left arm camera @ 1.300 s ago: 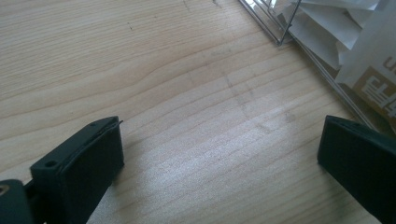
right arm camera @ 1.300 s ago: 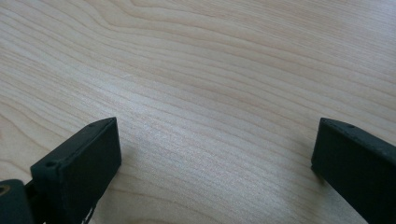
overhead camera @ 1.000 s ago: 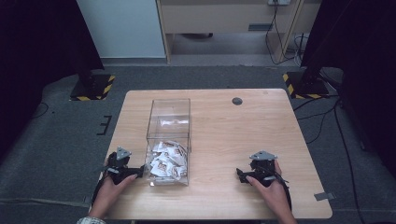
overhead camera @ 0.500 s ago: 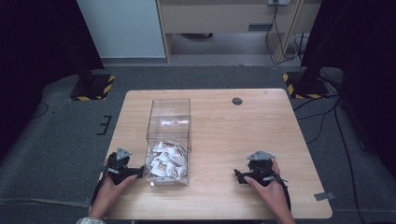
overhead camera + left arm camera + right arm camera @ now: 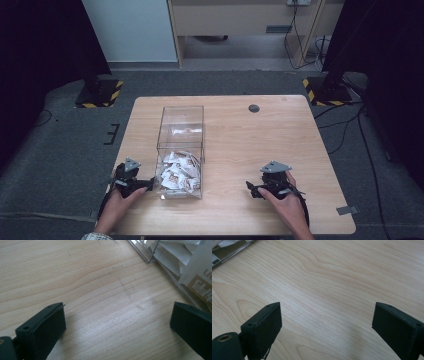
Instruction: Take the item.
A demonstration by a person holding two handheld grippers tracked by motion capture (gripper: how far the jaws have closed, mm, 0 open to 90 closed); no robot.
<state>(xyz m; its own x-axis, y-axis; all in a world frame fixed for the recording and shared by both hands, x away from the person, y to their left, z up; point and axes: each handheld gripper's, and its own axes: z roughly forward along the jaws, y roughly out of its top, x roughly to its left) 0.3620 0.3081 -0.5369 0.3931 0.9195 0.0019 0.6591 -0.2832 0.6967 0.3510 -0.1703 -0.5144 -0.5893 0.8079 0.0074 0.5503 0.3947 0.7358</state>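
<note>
Flanking one clear box (image 5: 181, 131) of packets (image 5: 177, 171) — two tools, left (image 5: 145, 185) and right (image 5: 251, 188), both agape.

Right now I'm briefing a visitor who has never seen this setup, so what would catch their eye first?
Probably the clear box standing on the wooden table, with white packets heaped at its near end. Next, the left gripper beside that end and the right gripper over bare wood, both with jaws wide apart and empty.
</note>
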